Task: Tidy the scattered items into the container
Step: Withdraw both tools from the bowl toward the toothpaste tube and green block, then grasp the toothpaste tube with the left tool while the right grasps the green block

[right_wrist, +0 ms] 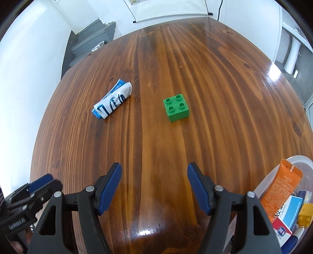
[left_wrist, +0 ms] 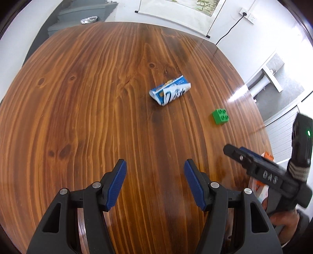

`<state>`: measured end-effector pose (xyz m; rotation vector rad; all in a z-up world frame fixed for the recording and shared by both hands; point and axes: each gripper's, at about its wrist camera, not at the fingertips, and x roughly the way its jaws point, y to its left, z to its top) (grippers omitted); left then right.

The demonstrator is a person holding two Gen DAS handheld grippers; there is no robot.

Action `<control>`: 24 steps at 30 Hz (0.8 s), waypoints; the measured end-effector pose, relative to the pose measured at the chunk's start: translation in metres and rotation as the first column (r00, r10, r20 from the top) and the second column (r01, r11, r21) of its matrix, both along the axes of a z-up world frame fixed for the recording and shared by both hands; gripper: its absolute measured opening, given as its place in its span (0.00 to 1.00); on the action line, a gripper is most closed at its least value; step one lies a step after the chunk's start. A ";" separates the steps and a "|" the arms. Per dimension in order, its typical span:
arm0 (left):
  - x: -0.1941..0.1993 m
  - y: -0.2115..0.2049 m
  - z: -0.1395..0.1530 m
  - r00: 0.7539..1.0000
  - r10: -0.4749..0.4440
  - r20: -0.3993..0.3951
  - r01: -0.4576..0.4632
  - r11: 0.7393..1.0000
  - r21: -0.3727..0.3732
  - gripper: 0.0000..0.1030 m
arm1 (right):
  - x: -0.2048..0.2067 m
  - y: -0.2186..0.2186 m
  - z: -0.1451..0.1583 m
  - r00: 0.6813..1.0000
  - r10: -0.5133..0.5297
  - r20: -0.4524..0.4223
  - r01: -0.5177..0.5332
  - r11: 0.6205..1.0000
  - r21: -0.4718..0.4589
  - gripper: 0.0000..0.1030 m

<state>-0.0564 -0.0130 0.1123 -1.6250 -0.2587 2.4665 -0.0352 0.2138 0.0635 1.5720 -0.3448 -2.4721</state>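
A crumpled blue and white wrapper (left_wrist: 169, 90) (right_wrist: 112, 102) lies near the middle of the wooden table (left_wrist: 97, 97). A green toy brick (left_wrist: 220, 116) (right_wrist: 176, 107) sits to its right, studs up. My left gripper (left_wrist: 155, 172) hangs open over bare wood, short of the wrapper, nothing between its blue pads. My right gripper (right_wrist: 154, 173) is open too, with the brick ahead of it and slightly right. A clear plastic container (right_wrist: 299, 163) at the near right holds an orange tube (right_wrist: 281, 187), small boxes and a yellow brick (right_wrist: 305, 214).
The right gripper's body (left_wrist: 273, 175) shows at the lower right of the left wrist view, with a hand under it. Grey steps (left_wrist: 82, 13) with a foil dish (left_wrist: 89, 20) lie beyond the table's far edge. A wall scroll and a power socket are behind.
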 end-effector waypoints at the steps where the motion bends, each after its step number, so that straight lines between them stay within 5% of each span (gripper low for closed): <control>1: -0.010 -0.001 -0.002 1.000 -0.006 0.000 0.006 1.000 0.011 0.63 | -0.001 -0.003 0.002 1.000 0.000 -0.014 0.000 1.000 0.018 0.72; 7: -0.062 0.003 -0.013 0.996 -0.086 0.003 0.086 0.996 0.027 0.63 | -0.014 -0.004 0.001 0.998 -0.034 -0.043 0.038 0.994 0.107 0.72; 24: -0.153 0.034 -0.040 0.973 -0.228 -0.012 0.229 0.973 0.041 0.63 | -0.062 0.008 -0.013 0.994 -0.106 -0.039 0.110 0.985 0.131 0.72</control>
